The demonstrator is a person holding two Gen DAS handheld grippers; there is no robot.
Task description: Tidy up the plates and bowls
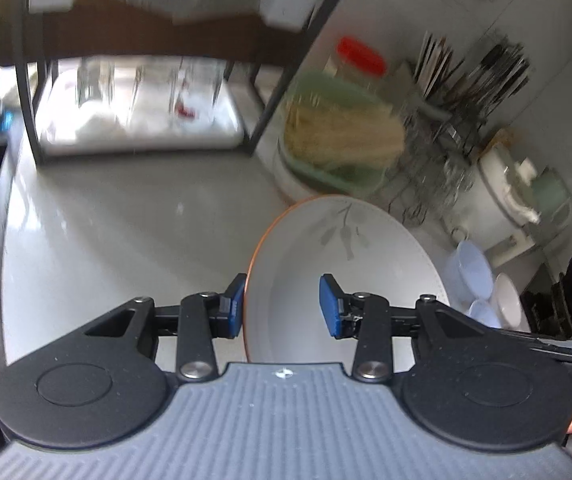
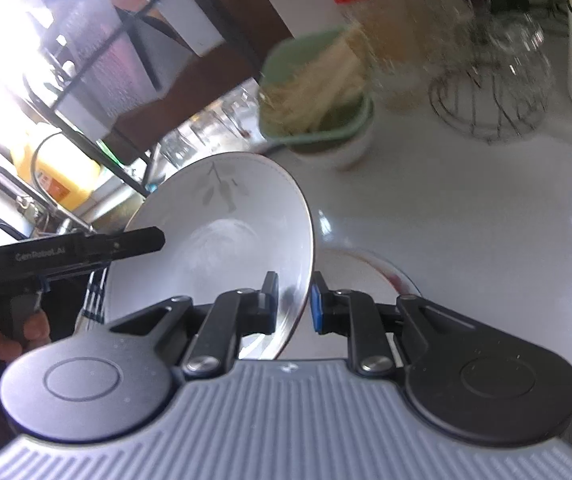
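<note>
— With the blue pads [image 2: 317, 308] of my right gripper [image 2: 294, 300] clenched on the near rim of the white deep plate with the grey leaf print and orange edge [image 2: 214, 232], is my grip enough?

— What about the other side?

— My left gripper [image 1: 282, 308] straddles the opposite rim. One pad [image 1: 235, 312] sits against the outside, but I cannot tell whether the inner pad presses. The plate hangs tilted above the glossy white counter [image 1: 126, 240].

— Then treat the right as the only sure hold. Move both hands as one, or the rim twists.

— A second white plate with a reddish rim [image 2: 366, 276] lies flat just below.

— I would level the plate first, lower it squarely onto that one, and steer clear of the green basket of pale sticks [image 1: 338, 132].
</note>
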